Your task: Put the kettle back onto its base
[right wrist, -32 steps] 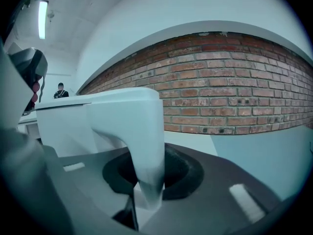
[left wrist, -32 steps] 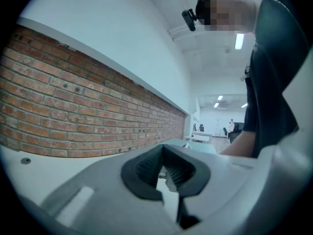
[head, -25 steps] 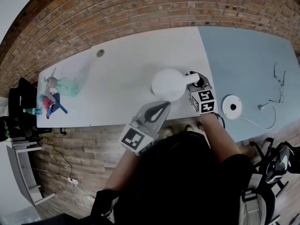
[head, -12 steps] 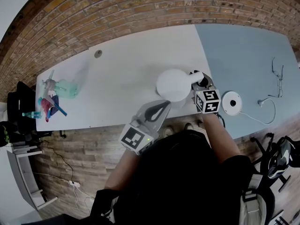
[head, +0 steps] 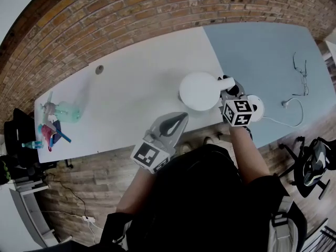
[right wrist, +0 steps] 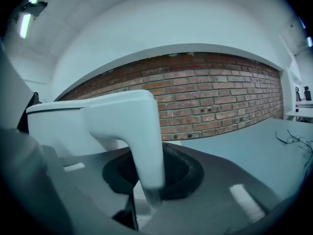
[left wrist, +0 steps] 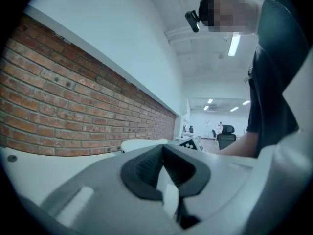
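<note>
Kettle (head: 199, 91) handle clamped in right gripper (head: 228, 90), near base (head: 258, 106)

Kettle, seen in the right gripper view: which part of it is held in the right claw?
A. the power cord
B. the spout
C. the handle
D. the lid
C: in the right gripper view the white kettle handle runs down between the two dark pads of the right claw, which is closed on it.
</note>
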{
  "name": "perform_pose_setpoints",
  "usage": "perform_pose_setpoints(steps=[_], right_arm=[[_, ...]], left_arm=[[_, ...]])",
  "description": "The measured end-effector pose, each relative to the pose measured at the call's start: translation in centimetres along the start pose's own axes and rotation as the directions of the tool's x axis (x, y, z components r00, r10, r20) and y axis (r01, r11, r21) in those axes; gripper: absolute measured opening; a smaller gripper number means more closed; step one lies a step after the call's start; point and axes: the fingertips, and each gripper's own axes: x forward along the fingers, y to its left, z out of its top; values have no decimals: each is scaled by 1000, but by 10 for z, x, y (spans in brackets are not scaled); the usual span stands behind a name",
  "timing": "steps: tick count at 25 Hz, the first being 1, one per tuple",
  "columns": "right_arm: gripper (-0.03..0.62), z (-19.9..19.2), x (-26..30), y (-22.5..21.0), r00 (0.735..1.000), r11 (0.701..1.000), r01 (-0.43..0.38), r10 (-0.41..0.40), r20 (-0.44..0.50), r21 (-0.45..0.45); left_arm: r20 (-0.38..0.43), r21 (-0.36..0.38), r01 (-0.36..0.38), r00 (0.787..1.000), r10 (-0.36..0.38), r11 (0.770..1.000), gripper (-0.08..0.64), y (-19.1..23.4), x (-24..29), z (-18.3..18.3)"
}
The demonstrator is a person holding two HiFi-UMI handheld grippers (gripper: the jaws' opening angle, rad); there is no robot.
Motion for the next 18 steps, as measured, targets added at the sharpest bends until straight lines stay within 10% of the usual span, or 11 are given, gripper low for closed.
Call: perform_pose_setpoints(steps=[18], right_arm=[[83,6,-138,-130,925,926,370,-375,61,79]], left_arm=[[-49,-11,318,947,-318,948,3,-70,75,-14]])
